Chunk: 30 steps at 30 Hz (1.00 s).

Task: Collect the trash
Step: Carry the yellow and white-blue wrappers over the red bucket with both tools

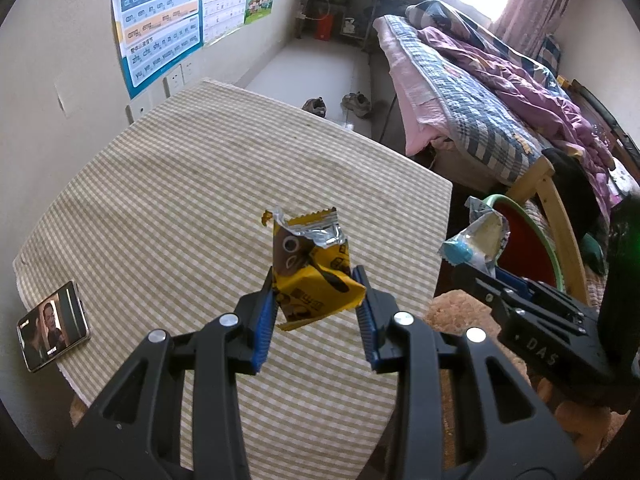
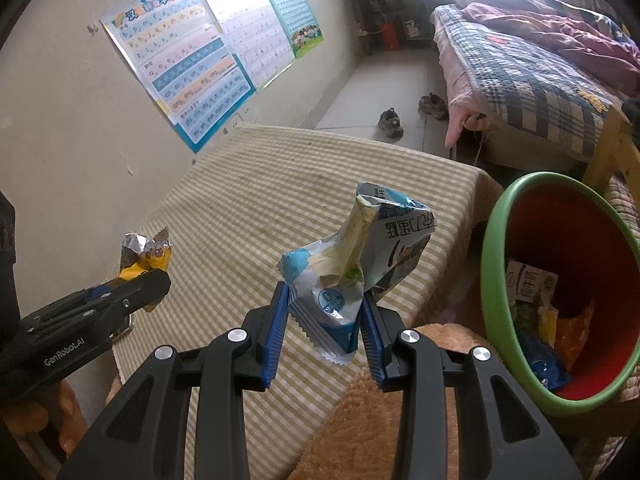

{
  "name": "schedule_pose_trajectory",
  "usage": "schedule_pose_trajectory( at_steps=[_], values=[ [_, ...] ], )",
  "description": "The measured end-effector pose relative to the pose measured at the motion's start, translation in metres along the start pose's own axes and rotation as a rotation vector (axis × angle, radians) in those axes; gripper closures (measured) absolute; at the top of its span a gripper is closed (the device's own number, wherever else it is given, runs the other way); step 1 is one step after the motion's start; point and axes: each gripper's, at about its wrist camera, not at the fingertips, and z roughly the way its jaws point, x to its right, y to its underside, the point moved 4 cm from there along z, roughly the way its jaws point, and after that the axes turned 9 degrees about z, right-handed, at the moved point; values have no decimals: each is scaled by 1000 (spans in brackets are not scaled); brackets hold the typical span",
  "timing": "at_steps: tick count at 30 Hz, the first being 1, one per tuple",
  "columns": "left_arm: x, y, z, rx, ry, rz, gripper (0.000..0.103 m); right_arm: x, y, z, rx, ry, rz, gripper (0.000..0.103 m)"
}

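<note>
Presently both grippers hang above the checked table point(image 1: 160, 184). The left gripper point(image 1: 316, 300) is clamped on a yellow snack wrapper point(image 1: 310, 268), held clear of the cloth. The right gripper point(image 2: 324, 312) is clamped on a blue-and-white wrapper point(image 2: 344, 280) near the table's right edge. Beside that edge stands a green-rimmed bin point(image 2: 496, 264) with litter inside. A phone point(image 1: 52, 326) lies at the table's left edge.
</note>
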Motion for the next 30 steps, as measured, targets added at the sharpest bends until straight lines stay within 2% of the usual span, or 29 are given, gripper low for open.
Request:
schedule_pose_trajectory(
  at_steps=[19, 30],
  values=[
    [49, -16, 5, 6, 55, 92, 69, 47, -8, -16, 38, 52, 108, 68],
    [65, -20, 11, -2, 72, 119, 69, 65, -10, -23, 55, 59, 149, 68]
  ],
)
